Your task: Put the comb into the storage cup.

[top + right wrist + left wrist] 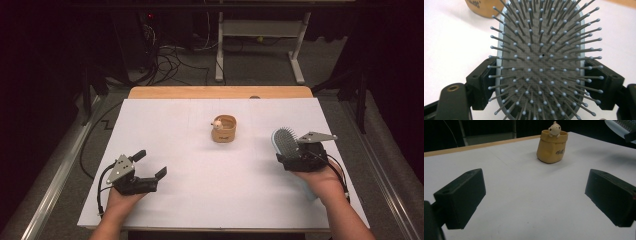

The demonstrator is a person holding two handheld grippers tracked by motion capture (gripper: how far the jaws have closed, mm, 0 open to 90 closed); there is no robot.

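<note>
A pale blue hairbrush [285, 141] with a grey bristle pad is held up over the right side of the white table [190, 190]. My right gripper [295, 159] is shut on it. In the right gripper view the two black jaws press the rim of the hairbrush [541, 62] from both sides, its bristles facing the camera. A small tan pouch-shaped holder [223, 129] with a little cream figure at its rim stands at the table's middle. My left gripper [149, 164] rests low at the front left, open, with nothing between its jaws; the holder [552, 146] stands well ahead of it.
A wooden strip [220, 92] borders the table's far edge. Beyond it stand a white desk frame [260, 45] and tangled cables [170, 60] on a dark floor. Metal rails [55, 180] run along both sides of the table.
</note>
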